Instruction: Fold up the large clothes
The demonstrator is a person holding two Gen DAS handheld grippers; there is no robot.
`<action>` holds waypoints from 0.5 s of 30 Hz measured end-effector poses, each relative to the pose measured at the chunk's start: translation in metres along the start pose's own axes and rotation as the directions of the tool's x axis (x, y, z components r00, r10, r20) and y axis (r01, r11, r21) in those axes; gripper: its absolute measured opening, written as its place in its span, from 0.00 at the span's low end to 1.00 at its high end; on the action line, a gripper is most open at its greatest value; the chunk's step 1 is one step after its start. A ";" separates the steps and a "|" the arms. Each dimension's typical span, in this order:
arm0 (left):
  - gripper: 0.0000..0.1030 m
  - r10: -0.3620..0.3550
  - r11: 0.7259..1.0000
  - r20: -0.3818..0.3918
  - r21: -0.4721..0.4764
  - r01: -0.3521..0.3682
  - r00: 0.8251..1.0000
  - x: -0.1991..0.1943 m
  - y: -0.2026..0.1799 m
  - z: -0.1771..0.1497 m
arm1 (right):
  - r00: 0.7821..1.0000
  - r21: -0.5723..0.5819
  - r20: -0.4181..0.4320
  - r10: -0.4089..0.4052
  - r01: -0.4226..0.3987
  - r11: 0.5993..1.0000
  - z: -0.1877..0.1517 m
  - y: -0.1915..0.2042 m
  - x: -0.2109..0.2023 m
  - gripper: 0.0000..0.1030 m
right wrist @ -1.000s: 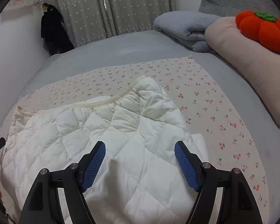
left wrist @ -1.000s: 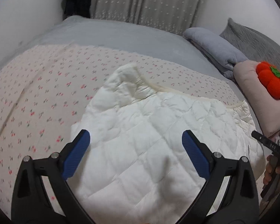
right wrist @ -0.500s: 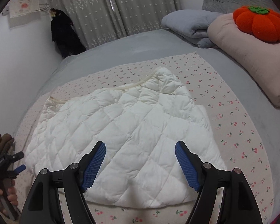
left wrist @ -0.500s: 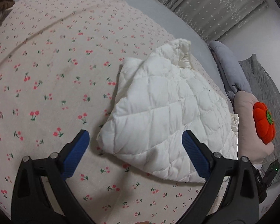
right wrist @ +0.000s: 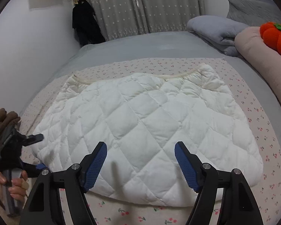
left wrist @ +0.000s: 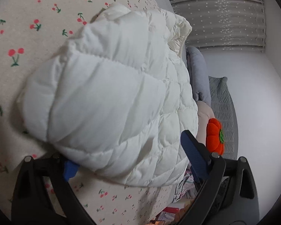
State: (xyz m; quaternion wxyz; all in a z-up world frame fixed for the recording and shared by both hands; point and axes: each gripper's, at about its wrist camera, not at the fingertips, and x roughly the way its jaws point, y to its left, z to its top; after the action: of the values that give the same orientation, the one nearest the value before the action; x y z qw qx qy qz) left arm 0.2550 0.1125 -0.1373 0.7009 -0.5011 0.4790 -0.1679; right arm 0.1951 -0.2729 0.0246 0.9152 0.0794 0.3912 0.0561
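**White quilted jacket flat on the cherry-print sheet, both tongs at its edges**

The white quilted jacket (right wrist: pixel 140 127) lies spread flat on the cherry-print sheet (right wrist: pixel 267 150), its cream-trimmed edge on the side toward the curtains. The sheet covers the near part of the bed (right wrist: pixel 140 45).

The right tongs (right wrist: pixel 140 166) hover over the jacket's near hem. Their jaws have just been closing a little but stand apart, with quilted fabric below the gap and nothing pinched.

The left tongs (left wrist: pixel 127 159) sit at the jacket's left corner. They are spread wide: one blue pad (left wrist: pixel 70 169) is tucked under the puffy edge, the other stands clear on the far side, so the corner lies between them without being squeezed. From the right wrist view a hand (right wrist: pixel 11 185) grips their handle, just beside the jacket's left edge.

Beyond the jacket, toward the headboard side, lie a folded grey blanket (right wrist: pixel 215 30), a pink cushion (right wrist: pixel 256 45) and an orange pumpkin plush (right wrist: pixel 275 35).
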 end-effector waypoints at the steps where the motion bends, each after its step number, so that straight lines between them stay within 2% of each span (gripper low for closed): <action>1: 0.92 -0.012 1.000 0.027 0.000 0.012 1.000 0.003 -0.003 0.000 | 1.000 0.007 0.011 0.011 -0.011 1.000 0.002 0.003 0.002 0.68; 3: 0.92 -0.040 0.999 0.067 0.018 0.039 0.997 0.007 -0.007 -0.001 | 0.998 0.036 0.037 0.044 -0.046 0.998 0.009 0.008 0.009 0.63; 5: 0.90 -0.034 0.999 0.115 0.027 0.031 0.993 0.010 -0.009 -0.004 | 0.996 0.052 0.063 0.063 -0.066 0.996 0.014 0.014 0.017 0.56; 8: 0.82 -0.020 0.999 0.177 0.044 0.012 0.984 0.012 -0.013 -0.007 | 0.995 0.073 0.082 0.059 -0.065 0.995 0.021 0.021 0.033 0.46; 11: 0.64 0.009 0.998 0.191 0.060 -0.021 0.981 0.016 -0.014 -0.001 | 0.997 0.100 0.062 0.053 -0.059 0.993 0.022 0.028 0.049 0.41; 13: 0.42 -0.003 0.998 0.189 0.056 -0.007 0.982 0.018 -0.010 0.006 | 0.998 0.083 0.065 0.016 -0.022 0.996 0.023 0.034 0.056 0.37; 15: 0.31 -0.023 0.998 0.198 0.054 0.012 0.980 0.017 -0.010 0.007 | 0.998 0.058 0.058 -0.006 0.003 0.998 0.020 0.040 0.061 0.35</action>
State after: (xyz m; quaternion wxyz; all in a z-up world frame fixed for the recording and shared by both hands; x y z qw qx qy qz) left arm 0.2719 0.1000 -0.1375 0.7567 -0.5009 0.3976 -0.1357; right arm 0.2497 -0.2257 0.0022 0.9235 0.1064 0.3662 0.0404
